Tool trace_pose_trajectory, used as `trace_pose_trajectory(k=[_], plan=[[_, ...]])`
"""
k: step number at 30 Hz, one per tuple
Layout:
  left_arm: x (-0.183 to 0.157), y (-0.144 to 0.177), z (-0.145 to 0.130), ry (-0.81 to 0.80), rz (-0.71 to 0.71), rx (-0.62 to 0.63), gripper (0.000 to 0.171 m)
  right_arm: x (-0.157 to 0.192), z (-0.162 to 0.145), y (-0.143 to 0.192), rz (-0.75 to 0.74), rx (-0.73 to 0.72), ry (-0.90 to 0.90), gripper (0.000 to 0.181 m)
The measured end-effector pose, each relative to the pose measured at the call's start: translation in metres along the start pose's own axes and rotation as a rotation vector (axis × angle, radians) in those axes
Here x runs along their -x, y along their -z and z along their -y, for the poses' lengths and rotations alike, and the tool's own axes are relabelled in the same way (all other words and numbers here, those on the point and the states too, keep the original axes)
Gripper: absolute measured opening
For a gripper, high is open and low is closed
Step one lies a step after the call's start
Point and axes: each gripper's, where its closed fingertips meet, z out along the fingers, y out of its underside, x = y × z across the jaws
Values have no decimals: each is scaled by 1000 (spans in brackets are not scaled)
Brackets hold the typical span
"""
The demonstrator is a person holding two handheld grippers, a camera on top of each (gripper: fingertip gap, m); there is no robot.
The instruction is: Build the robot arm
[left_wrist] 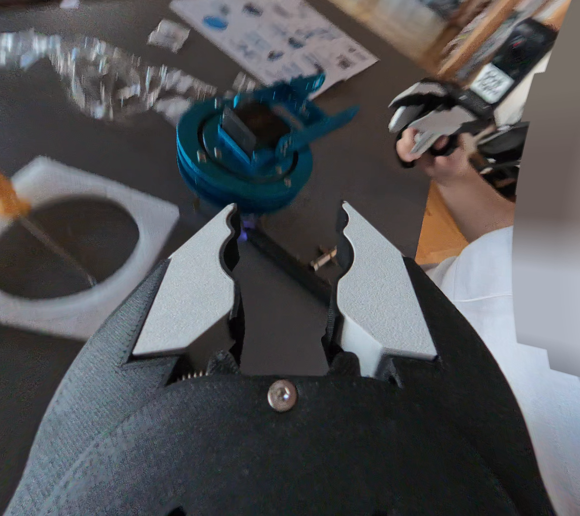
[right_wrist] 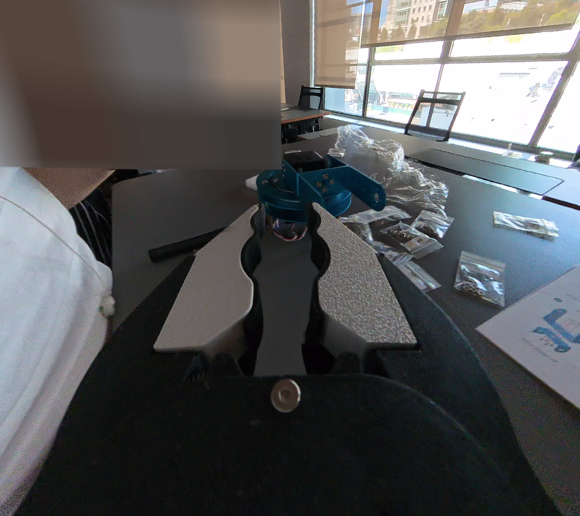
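Note:
A blue round metal base with a blue bracket and a black servo on top stands on the dark table, blurred by motion. My left gripper is open just in front of it. The left fingertip is at the base's near edge and the right fingertip is well clear. A black rod and a small metal pin lie on the table between the fingers. My right gripper is open and empty, short of the base. It also shows off to the right in the left wrist view, held by a hand.
A white foam piece with a round hole and an orange-handled screwdriver lie at the left. Crumpled clear plastic, several small bags of parts and a printed sheet lie beyond the base. Coloured wires hang under it.

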Motion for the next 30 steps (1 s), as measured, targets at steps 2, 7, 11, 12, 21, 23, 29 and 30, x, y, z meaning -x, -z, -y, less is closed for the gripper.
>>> trace_pose_trajectory(k=[2,7,11,12,21,23,29,30], plan=[[-7,2,-38,73,178,79,61,14,-6,1,52,5,-51,25],[-29,-14,-94,167,411,208,60,33,-20,-24,233,75,-115,23],[-41,-27,-123,209,524,317,48,50,-39,-42,348,206,-122,23],[-39,-27,-128,202,574,336,45,53,-44,-46,360,237,-107,23],[-29,6,-145,225,682,437,16,76,-64,-59,453,354,-137,21],[-23,19,-148,214,656,456,16,77,-65,-60,454,366,-121,20],[11,53,-151,158,603,489,16,60,-50,-58,390,331,-38,21],[17,57,-150,152,597,488,16,56,-45,-55,383,315,-25,21]])
